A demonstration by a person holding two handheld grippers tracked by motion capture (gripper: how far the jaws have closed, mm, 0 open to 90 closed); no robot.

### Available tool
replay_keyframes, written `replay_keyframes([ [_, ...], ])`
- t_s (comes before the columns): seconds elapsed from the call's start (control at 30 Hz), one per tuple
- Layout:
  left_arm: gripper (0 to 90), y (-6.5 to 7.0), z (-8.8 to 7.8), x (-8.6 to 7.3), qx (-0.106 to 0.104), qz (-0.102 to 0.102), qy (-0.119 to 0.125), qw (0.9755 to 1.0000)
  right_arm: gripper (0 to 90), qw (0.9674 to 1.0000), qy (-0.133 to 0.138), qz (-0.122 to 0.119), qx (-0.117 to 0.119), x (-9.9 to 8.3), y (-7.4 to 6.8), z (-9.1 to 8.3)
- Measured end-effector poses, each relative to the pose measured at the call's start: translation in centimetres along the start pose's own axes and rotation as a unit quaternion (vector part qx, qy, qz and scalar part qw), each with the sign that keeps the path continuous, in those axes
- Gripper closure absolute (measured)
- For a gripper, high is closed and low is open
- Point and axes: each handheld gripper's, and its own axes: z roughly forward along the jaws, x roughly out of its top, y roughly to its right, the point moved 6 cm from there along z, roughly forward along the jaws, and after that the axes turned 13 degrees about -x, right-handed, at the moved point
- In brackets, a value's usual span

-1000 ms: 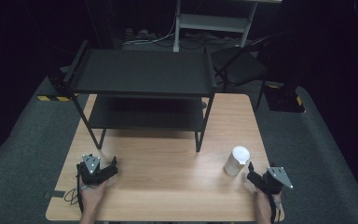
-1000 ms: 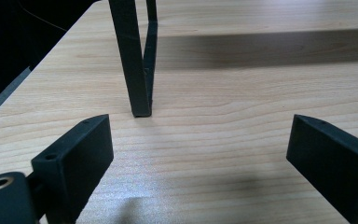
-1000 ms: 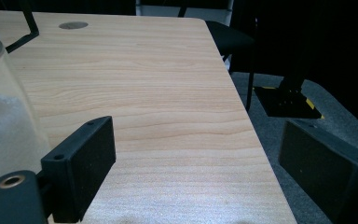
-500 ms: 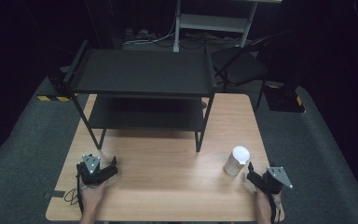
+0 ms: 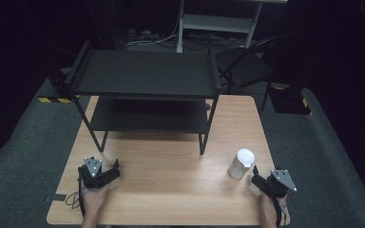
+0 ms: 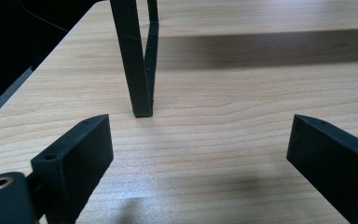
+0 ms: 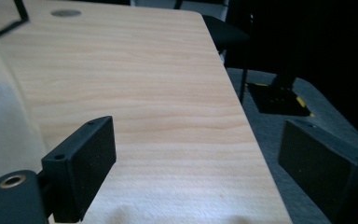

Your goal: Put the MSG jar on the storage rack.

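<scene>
both sets of fingers (image 6: 74,154) gape wide, holding nothing. the white cup (image 5: 241,163) stands on the counter (image 5: 171,190) just beside the right gripper (image 5: 261,179); a careless sideways nudge could topple it.

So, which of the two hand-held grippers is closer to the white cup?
The right hand-held gripper: the white cup stands just beside it, while the left hand-held gripper is far across the table.
</scene>
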Motion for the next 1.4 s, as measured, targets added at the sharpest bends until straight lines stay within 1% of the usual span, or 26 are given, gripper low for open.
replay_keyframes([
  [0.03,7.2,0.0,0.0,0.0,0.0,0.0,0.0,1.0,11.0,1.0,-0.002,-0.003,-0.003,0.0,0.0,-0.1],
  [0.1,7.2,0.0,0.0,0.0,0.0,0.0,0.0,1.0,10.9,1.0,-0.004,-0.008,0.001,0.0,0.0,-0.4],
  [0.2,7.2,0.0,0.0,0.0,-0.001,0.0,0.001,1.0,10.7,0.9995,-0.009,-0.029,0.011,0.0,0.2,-1.3],
  [0.27,7.2,0.0,0.0,0.0,-0.002,0.001,0.001,1.0,10.7,0.9992,-0.011,-0.033,0.019,0.0,0.5,-2.1],
  [0.33,7.2,0.0,0.0,0.0,-0.002,0.001,0.001,1.0,10.7,0.999,-0.02,-0.032,0.025,-0.1,0.6,-3.0],
  [0.37,7.2,0.0,0.0,0.0,-0.002,0.001,0.001,1.0,10.7,0.999,-0.02,-0.032,0.025,-0.1,0.6,-3.0],
  [0.4,7.2,0.0,0.0,0.0,-0.001,0.001,0.001,1.0,10.7,0.9984,-0.026,-0.035,0.037,-0.2,0.6,-3.9],
  [0.47,7.2,0.0,0.0,0.0,-0.001,0.002,-0.001,1.0,10.7,0.9977,-0.024,-0.035,0.053,-0.4,0.5,-4.8],
  [0.5,7.2,0.0,0.0,0.0,-0.001,0.002,-0.001,1.0,10.7,0.9977,-0.024,-0.035,0.053,-0.4,0.5,-4.8],
  [0.53,7.2,0.0,0.0,0.0,-0.001,0.002,0.0,1.0,10.6,0.9967,-0.02,-0.027,0.074,-0.5,0.2,-5.6],
  [0.67,7.2,0.0,0.0,0.0,-0.001,0.002,-0.001,1.0,10.4,0.9926,-0.009,-0.034,0.117,-0.2,-1.1,-6.5],
  [0.73,7.2,0.0,0.0,0.0,-0.002,0.001,-0.001,1.0,10.3,0.9908,-0.002,-0.033,0.131,0.2,-1.8,-6.4],
  [0.8,7.2,0.0,0.0,0.0,-0.002,0.001,0.0,1.0,10.2,0.9899,0.002,-0.024,0.14,0.5,-2.3,-6.0],
  [0.87,7.2,0.0,0.0,0.0,-0.002,0.0,0.0,1.0,10.2,0.9896,0.007,-0.017,0.142,0.9,-2.9,-5.4],
  [0.97,7.2,0.0,0.0,0.0,-0.003,0.002,0.0,1.0,10.3,0.9905,0.016,-0.017,0.136,1.4,-3.6,-4.4],
  [1.0,7.2,0.0,0.0,0.0,-0.003,0.002,0.0,1.0,10.3,0.9908,0.016,-0.015,0.134,1.6,-3.9,-3.9],
  [1.13,7.2,-0.1,0.0,0.0,-0.004,0.001,0.001,1.0,10.3,0.9917,0.028,-0.008,0.125,1.8,-4.6,-2.5],
  [1.3,7.2,-0.1,0.0,0.0,-0.004,0.003,0.0,1.0,12.7,0.9922,0.037,-0.001,0.119,2.0,-5.2,-1.6],
  [1.4,7.2,-0.1,0.0,0.0,-0.004,0.003,0.001,1.0,15.8,0.9921,0.04,-0.005,0.119,2.1,-5.6,-1.2],
])
